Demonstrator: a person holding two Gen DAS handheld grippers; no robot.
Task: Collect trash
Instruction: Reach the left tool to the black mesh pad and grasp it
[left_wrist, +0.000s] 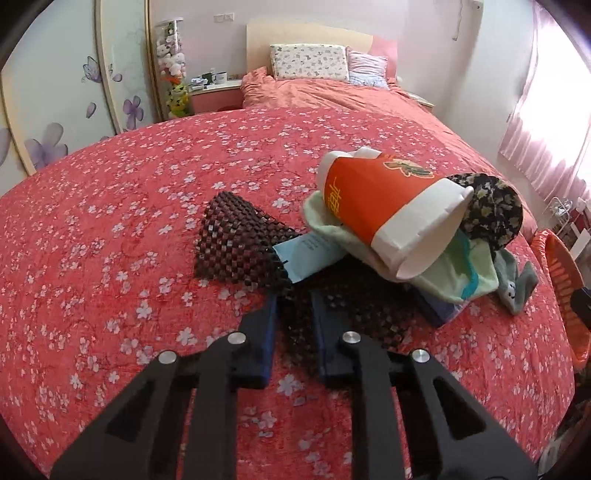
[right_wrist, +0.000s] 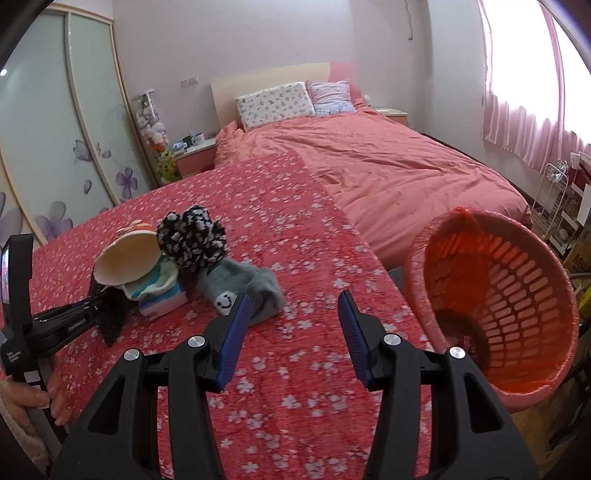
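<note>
Left gripper (left_wrist: 293, 317) fingers pinch the dark brown woven mesh mat (left_wrist: 236, 240): limp, light, edge hold suits. Right gripper (right_wrist: 293, 332) half-open, empty.

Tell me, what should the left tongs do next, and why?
Probably lift gently: the left tongs are shut on the dark mesh mat, but the paper cup and cloths lie on its far part, so a quick pull might scatter them before reaching the basket.

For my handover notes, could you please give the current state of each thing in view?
Left gripper: shut on the dark mesh mat.
Right gripper: open, empty.
Paper cup: lying on its side.
Grey sock: lying flat.
Orange basket: tilted.
</note>
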